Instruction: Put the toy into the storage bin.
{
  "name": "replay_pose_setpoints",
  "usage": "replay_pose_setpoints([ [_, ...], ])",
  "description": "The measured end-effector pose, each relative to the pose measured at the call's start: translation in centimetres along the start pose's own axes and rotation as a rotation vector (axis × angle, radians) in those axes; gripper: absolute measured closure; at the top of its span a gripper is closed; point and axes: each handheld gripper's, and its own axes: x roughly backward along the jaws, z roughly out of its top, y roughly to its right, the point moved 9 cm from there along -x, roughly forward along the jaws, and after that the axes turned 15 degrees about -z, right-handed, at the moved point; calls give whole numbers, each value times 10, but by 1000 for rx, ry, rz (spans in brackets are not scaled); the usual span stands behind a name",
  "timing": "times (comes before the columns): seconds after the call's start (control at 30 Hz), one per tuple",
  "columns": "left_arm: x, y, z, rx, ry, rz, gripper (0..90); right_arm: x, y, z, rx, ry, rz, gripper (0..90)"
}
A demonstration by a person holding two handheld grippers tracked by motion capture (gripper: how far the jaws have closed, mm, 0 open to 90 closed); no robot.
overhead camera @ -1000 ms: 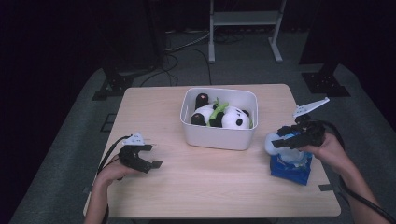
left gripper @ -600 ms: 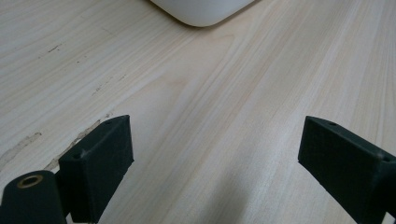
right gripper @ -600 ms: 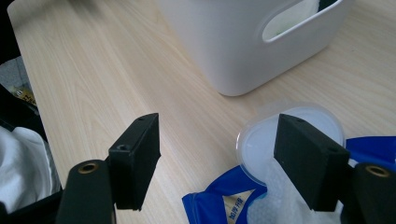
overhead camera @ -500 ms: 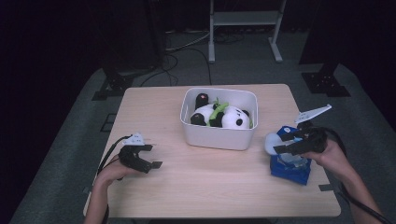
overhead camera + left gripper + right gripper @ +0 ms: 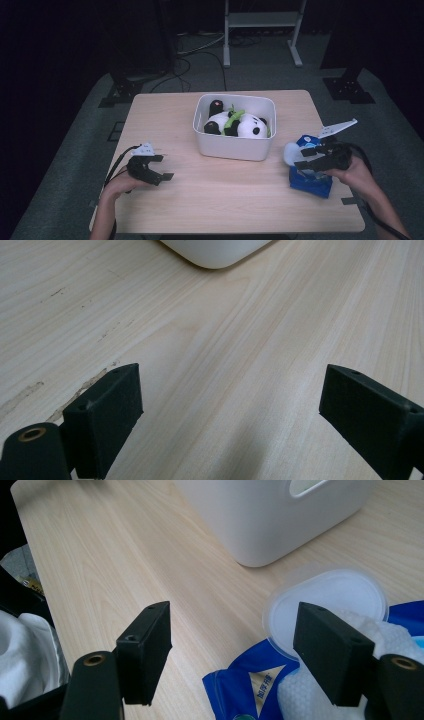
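A blue pack of wet wipes (image 5: pixel 311 182) lies at the table's right edge with its white round lid (image 5: pixel 291 153) flipped open. My right gripper (image 5: pixel 303 158) hovers just over the pack, jaws open and empty. In the right gripper view the open gripper (image 5: pixel 232 630) frames the lid (image 5: pixel 330 597), and a white wipe (image 5: pixel 305 692) sticks out of the blue pack (image 5: pixel 240 680). My left gripper (image 5: pixel 162 168) rests open at the front left of the table. The left gripper view has the open gripper (image 5: pixel 235 390) over bare wood.
A white bin (image 5: pixel 234 146) stands mid-table with panda plush toys (image 5: pixel 247 125) and something green inside. Its wall (image 5: pixel 270 515) is close ahead of the right gripper, and its corner (image 5: pixel 215 252) lies ahead of the left one. Dark stands and cables sit on the floor behind.
My right gripper has sunk a little toward the wipes pack and drifted slightly toward the front edge. The left gripper has stayed put.
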Motion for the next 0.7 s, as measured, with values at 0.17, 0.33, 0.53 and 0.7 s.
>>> replay_pose_setpoints([
  [0.17,1,0,0,1,2,1,90,-2,-1,-8,-8,-3,3,300],
  [0.33,1,0,0,0,3,1,90,-1,-2,-13,-16,-4,1,300],
  [0.53,1,0,0,1,1,1,90,-1,-2,-18,-23,-6,2,300],
  [0.7,2,0,0,1,4,2,90,-1,-4,-23,-27,-5,5,299],
])
